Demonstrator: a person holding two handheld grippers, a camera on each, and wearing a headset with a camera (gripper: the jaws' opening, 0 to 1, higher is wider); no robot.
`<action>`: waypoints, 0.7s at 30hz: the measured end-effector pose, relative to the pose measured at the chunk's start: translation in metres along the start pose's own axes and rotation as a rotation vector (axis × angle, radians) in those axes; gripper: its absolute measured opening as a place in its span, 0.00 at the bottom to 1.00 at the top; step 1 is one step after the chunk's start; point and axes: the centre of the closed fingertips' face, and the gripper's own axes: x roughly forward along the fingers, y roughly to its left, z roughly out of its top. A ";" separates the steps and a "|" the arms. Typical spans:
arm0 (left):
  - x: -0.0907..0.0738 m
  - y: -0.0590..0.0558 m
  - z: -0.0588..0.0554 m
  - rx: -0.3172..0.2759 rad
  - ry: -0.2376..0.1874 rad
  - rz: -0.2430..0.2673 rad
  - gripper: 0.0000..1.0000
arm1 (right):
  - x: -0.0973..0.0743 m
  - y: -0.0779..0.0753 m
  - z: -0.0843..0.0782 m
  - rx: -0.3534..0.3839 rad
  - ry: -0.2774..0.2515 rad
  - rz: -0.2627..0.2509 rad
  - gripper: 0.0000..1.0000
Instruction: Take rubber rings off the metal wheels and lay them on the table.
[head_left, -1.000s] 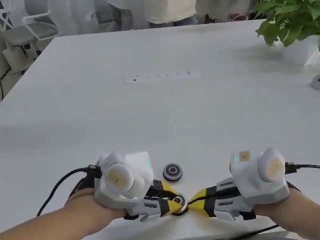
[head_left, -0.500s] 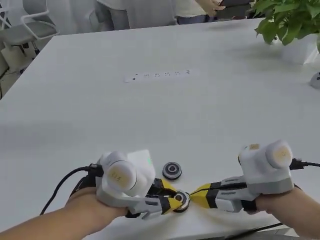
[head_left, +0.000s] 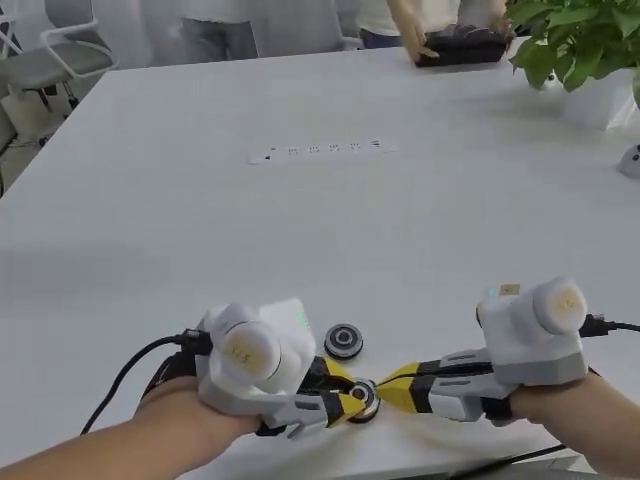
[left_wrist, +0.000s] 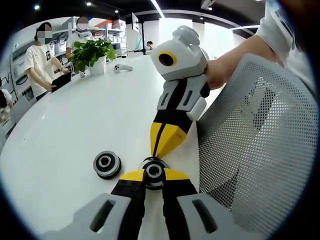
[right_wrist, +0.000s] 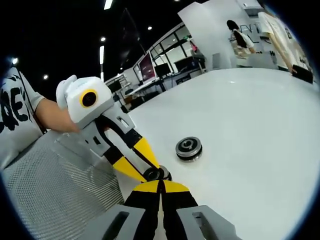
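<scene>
Wheels first: one small metal wheel (head_left: 362, 396) is up at the near edge of the white table (head_left: 320, 230), where our two grippers meet tip to tip. In the left gripper view we see the left gripper (left_wrist: 152, 176) clamped on that wheel, one yellow tip on each side of it. The right gripper (right_wrist: 160, 185) comes in from the opposite side, and its jaws are drawn together into a single wedge whose point touches the wheel's rim. We cannot tell whether they pinch any rubber there. A second wheel (head_left: 345, 341) lies flat on the table just beyond the grippers, apart from both, with a dark rubber ring (left_wrist: 96, 169) around it. Farther across the table we see a white power strip (head_left: 322, 151), and a potted plant (head_left: 575, 40) at the far right corner.
</scene>
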 end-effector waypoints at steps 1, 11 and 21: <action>0.000 0.000 0.000 -0.001 0.000 0.000 0.07 | 0.000 0.001 0.000 -0.004 -0.002 0.004 0.00; 0.000 0.000 0.000 0.001 0.001 0.002 0.07 | 0.002 0.006 0.002 -0.020 -0.009 0.016 0.00; -0.001 0.000 0.000 0.004 -0.001 0.004 0.07 | 0.010 0.024 0.017 -0.068 -0.047 0.068 0.00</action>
